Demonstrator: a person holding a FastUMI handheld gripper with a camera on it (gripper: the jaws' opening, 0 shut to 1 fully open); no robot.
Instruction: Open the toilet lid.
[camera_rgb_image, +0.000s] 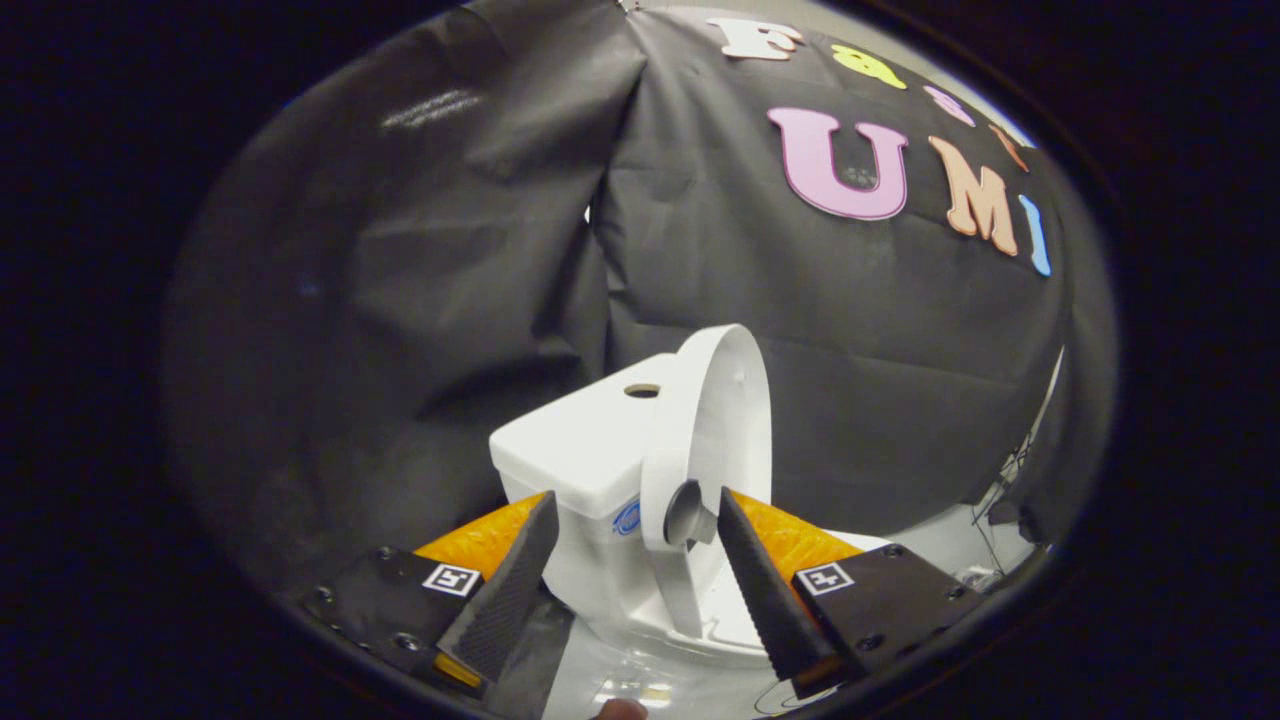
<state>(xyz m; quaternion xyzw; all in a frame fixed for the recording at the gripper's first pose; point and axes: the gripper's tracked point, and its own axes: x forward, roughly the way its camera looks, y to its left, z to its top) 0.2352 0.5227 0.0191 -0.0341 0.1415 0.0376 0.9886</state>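
Gripper view: the toilet lid is seen raised upright against the white tank, just ahead of the gripper, whose fingers are spread apart and empty, so a slow straight withdrawal is judged best, with the lid left untouched.

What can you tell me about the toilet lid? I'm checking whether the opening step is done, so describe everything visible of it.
The white, glossy, plastic-looking toilet lid is raised, standing nearly upright with its hollow underside facing away from the white toilet tank, which it seems to lean against. It is rounded, with a raised rim. A grey round knob sits near its lower edge. The gripper is open; its fingers flank the lid's lower part without pressing on it.
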